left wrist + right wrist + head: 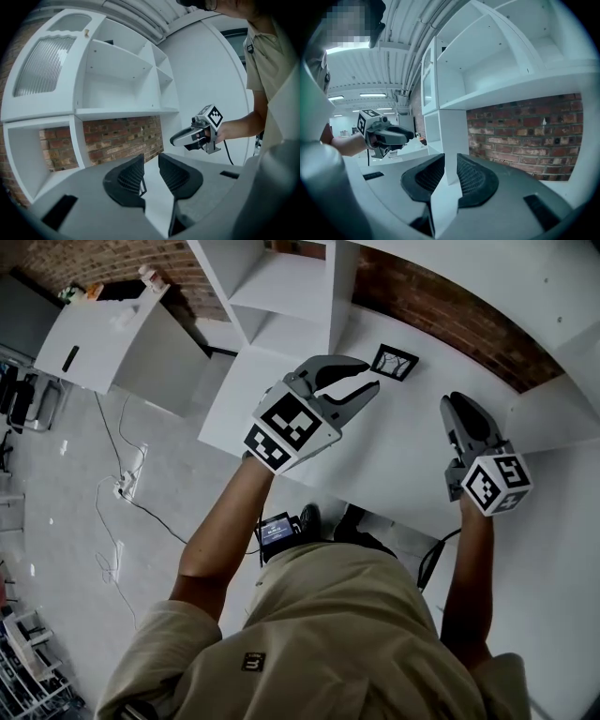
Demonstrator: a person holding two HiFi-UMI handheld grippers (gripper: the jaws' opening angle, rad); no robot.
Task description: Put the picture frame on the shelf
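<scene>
— Going by what you can see, how far along is the job?

— Barely begun, I'd say. The picture frame [395, 362] lies flat on the white counter [375, 460] of the shelf unit, close to the brick back wall [441, 315]. Nothing has hold of it, and the open compartments [117, 70] above the counter are bare. So the grasp, the lift and the placing are all left to do.

— What are your tongs doing?

— My left tongs [370, 374] are released: the jaws stand apart with only counter between them, aimed toward the frame and near it, but not touching. My right tongs [457, 401] hang over the counter well off to the right. Their jaws are parted a little and grip nothing; through the gap I see only a white upright of the unit.

— How does the frame lie?

— Face up, a small dark-edged rectangle. Its long axis runs roughly along the back wall, tipped slightly down to the right in the head view. Which edge is its top I can't make out at this size.

— Which tongs should take it?

— The left, I judge. It is much the nearer and already lined up, so it could pinch one long edge and stand the frame up in a compartment.
</scene>
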